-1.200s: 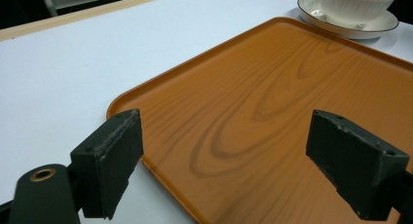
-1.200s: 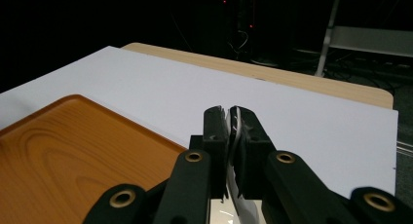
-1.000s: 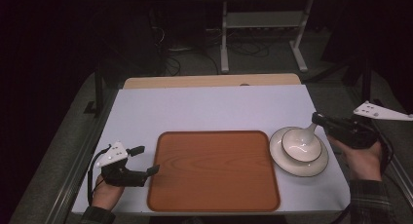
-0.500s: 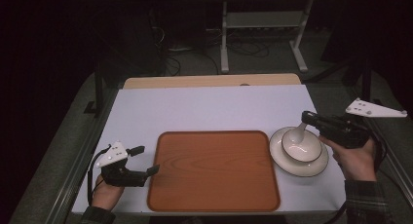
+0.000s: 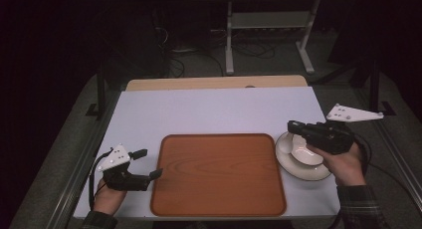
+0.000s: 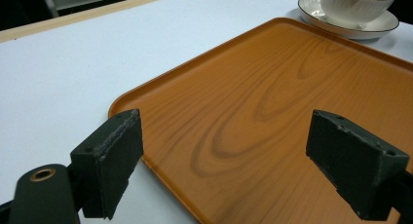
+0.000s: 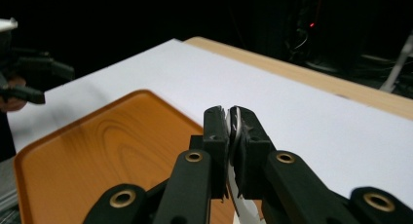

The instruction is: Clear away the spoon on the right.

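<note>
Right gripper view: jaws pinch a white cup rim (image 7: 235, 131), the cup body hidden.

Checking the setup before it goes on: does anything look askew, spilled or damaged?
Nothing stands out. The tray lies flat and bare, the saucer sits level beside it. The right gripper pinches the cup's thin white rim; no spill or chip shows.
</note>
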### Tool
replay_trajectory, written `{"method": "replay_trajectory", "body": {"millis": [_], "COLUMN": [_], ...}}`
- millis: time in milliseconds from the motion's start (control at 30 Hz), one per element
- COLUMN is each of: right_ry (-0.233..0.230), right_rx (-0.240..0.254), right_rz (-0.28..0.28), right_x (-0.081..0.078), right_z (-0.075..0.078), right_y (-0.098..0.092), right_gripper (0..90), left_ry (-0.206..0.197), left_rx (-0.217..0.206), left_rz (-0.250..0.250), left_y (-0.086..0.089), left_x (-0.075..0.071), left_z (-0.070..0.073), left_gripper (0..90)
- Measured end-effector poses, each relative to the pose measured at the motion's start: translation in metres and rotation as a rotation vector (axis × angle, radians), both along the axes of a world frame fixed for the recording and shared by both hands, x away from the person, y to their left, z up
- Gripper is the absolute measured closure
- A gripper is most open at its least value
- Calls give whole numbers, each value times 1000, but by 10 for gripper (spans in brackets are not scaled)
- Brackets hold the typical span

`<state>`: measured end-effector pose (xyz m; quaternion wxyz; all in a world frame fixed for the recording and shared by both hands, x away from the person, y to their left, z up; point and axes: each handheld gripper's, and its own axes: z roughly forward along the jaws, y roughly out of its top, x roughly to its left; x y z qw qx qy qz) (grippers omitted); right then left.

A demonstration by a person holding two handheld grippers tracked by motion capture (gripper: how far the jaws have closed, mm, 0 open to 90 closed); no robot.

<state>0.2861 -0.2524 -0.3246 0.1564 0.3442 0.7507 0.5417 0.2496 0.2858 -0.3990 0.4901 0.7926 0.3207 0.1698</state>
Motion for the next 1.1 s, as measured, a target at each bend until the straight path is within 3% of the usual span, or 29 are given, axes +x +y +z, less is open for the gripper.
{"method": "replay_trajectory", "body": {"millis": [400, 833, 1100], "right_ry": [75, 136, 145], "right_rx": [-67, -138, -134], "right_rz": [82, 128, 153], "right_x": [8, 14, 17], "right_z": [-25, -46, -49], "right_y": [34, 56, 67], "right_gripper": [841, 841, 841], "left_ry": [-1, 0, 1], "left_rx": [0, 2, 2], "left_rz": [-1, 0, 0], "left_y": [0, 0, -1], "left_x": [0, 0, 0], "left_z": [0, 0, 0], "left_gripper": [129, 129, 129]}}
